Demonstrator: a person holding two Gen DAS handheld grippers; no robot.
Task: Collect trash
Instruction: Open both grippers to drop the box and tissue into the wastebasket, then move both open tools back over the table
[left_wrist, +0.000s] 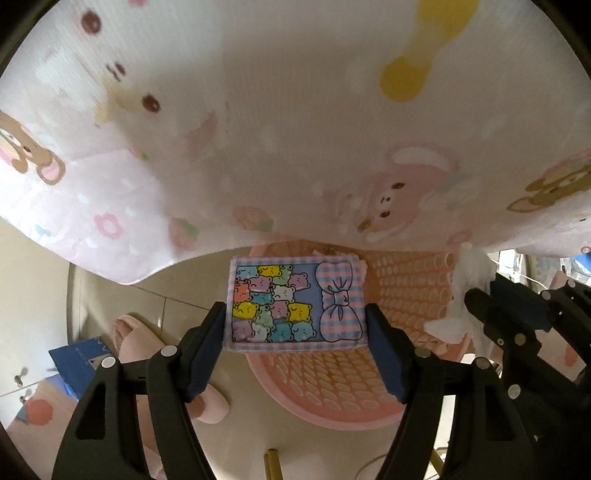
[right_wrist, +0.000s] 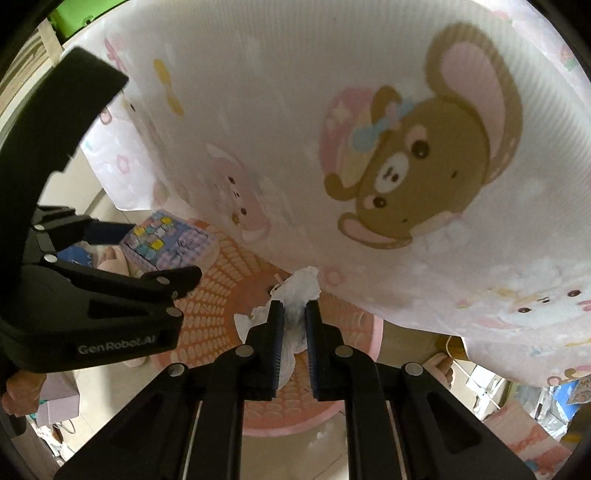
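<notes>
Bear-print packet, crumpled tissue, above basket

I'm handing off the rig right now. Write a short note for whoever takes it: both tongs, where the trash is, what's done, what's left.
Left tongs: clamped on the gingham bear-print box, held above the pink basket.
Right tongs: shut on the crumpled white tissue, also over the basket.
Basket sits on the floor, partly under the edge of the bear-print tablecloth.
Done: both pieces picked up and brought over the basket.
Left: release each into the basket. I can't tell whether trash is already inside, or whether more remains on the table.
</notes>
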